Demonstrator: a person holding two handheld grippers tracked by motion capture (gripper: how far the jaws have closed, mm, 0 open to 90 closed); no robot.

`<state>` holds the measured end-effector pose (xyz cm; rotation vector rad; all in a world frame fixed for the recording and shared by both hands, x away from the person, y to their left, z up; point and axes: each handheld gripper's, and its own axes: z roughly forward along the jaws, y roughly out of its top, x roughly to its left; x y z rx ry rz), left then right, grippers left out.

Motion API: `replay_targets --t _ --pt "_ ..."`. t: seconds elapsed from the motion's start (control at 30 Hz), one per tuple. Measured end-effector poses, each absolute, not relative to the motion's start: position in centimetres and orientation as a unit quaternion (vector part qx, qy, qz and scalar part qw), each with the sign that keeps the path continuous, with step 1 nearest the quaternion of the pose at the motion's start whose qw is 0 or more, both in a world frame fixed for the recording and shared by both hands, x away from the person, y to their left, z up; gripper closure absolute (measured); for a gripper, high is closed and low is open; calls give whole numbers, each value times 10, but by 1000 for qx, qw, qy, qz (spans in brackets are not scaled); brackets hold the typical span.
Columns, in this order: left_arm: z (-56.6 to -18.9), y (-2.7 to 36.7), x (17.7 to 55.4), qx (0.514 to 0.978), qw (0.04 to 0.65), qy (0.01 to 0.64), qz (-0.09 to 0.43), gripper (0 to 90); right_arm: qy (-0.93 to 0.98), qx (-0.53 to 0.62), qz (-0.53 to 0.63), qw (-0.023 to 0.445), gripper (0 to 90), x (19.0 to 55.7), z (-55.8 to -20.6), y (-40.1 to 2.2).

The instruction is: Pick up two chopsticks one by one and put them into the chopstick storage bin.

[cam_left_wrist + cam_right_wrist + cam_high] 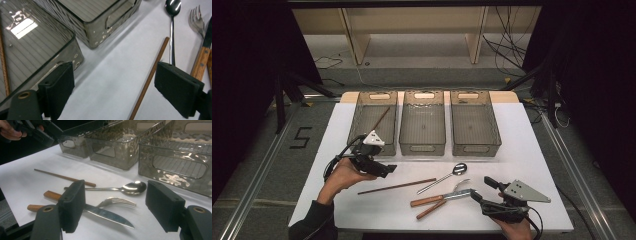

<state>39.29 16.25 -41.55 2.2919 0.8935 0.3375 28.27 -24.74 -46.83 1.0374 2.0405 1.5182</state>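
Chopstick point(396, 186) on the white table point(532, 150) is what our left gripper point(381, 168) hangs nearest to: the brown stick lies flat, slanting from lower left to upper right in the high view, just below and to the right of the black jaws. In the left gripper view we see it point(150, 77) running up between the two pads, closer to the right-hand one, with bare table between it and either pad. Those jaws stand wide apart with nothing clamped in them. A second chopstick point(381, 118) leans inside the left bin point(357, 117), which sits just behind the left gripper.

Right of the loose chopstick we find a spoon point(443, 177), then a fork point(460, 186) and a wood-handled knife point(439, 198) lying close together. Our right gripper point(484, 189) rests at the near right of the table, jaws parted and empty, aimed at the knife blade point(107, 215) and fork tines point(117, 201), which lie on the table beyond its pads.

Farther back, the middle bin point(406, 120) and right bin point(496, 125) stand side by side with the left one, all smoked translucent plastic. Around the table we see grey floor, metal rails, a marking like a 5 point(301, 137), and trailing cables by a pale wooden frame point(354, 37)
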Motion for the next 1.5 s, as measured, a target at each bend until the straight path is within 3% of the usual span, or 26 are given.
replay_targets --t 0.77,1.5 --pt "-442 153 385 923 187 315 115 187 731 369 539 196 330 281 -468 -247" --pt "-455 141 379 954 133 262 64 485 737 364 534 199 330 280 -468 -243"
